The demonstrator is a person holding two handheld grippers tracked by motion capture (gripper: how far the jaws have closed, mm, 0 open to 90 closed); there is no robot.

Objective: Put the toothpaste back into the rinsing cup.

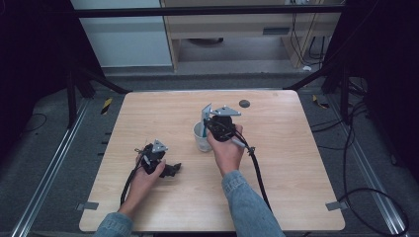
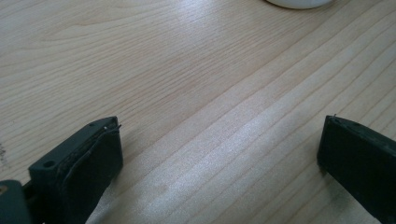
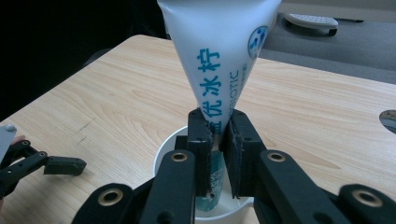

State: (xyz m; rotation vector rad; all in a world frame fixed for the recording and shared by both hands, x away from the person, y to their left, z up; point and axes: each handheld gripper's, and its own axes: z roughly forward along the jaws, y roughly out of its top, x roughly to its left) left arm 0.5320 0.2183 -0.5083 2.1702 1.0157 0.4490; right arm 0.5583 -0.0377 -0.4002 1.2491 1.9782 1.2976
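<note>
While my right gripper (image 3: 218, 128) hangs over the white round cup (image 3: 164, 151), its black jaws are pinched tight on a white squeeze tube with teal lettering (image 3: 219, 51), gripping it low down where it narrows. The tube stands upright, its wide flat end uppermost and its teal lower end (image 3: 210, 186) down inside the cup. In the high view the cup (image 1: 201, 138) sits near the middle of the pale wooden worktop (image 1: 276, 163), just left of my right hand (image 1: 226, 148), and the right gripper (image 1: 217, 121) is above it.

My left gripper (image 2: 219, 154) lies low on the worktop (image 2: 187, 70), its jaws spread wide with bare wood between them and nothing held. The cup's white rim (image 2: 299, 3) shows at the top edge of that view, well ahead of them. From above, the left gripper (image 1: 165, 169) rests to the left of the cup, apart from it, in my left hand (image 1: 146, 177). A small dark round disc (image 1: 244, 103) lies toward the worktop's far edge.
</note>
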